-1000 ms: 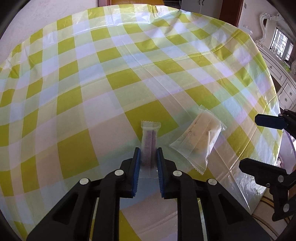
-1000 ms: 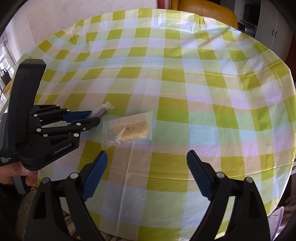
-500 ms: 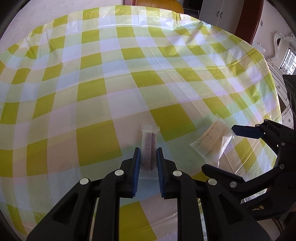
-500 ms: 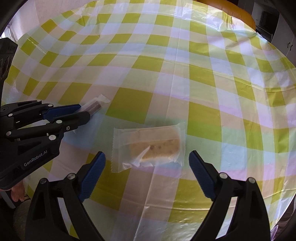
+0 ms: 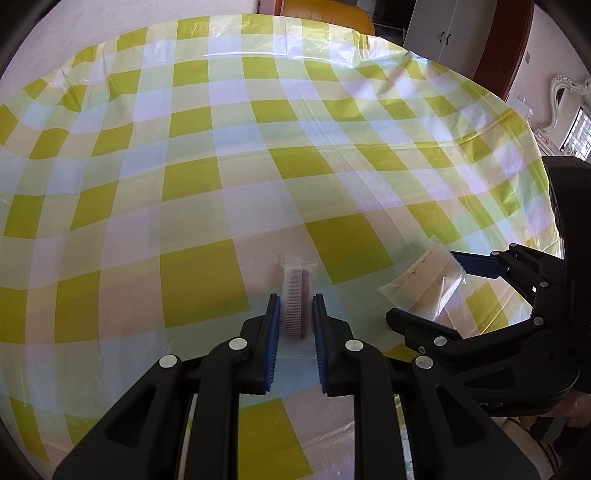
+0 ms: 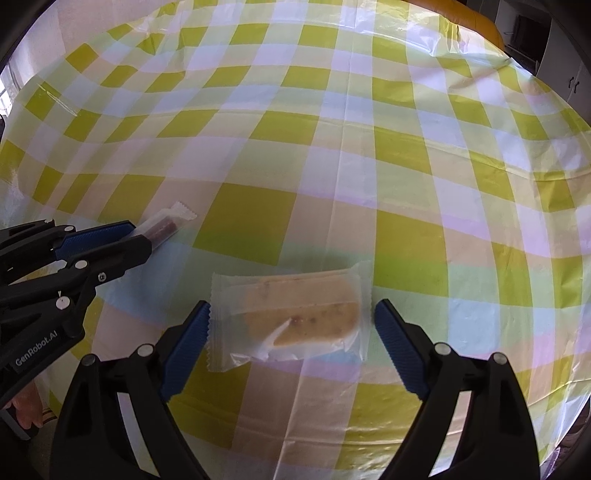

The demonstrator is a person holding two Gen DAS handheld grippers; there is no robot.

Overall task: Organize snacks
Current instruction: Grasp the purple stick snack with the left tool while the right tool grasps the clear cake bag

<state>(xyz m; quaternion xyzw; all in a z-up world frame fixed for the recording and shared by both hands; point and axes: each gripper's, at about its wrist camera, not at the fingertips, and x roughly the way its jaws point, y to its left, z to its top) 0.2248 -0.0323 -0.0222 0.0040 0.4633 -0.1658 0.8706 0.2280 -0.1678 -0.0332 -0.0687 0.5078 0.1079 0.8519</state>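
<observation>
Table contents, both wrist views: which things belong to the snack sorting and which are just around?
In the job:
- thin reddish snack bar, clamped in the left gripper
- wrapped yellow cake slice, between the open jaws of the right gripper, which have just been closing

Just around:
- checked tablecloth
- orange chair
- white cabinet

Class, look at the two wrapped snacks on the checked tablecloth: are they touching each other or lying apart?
Apart. The right wrist view shows bare tablecloth between the thin reddish snack stick and the pale wrapped cake.
</observation>
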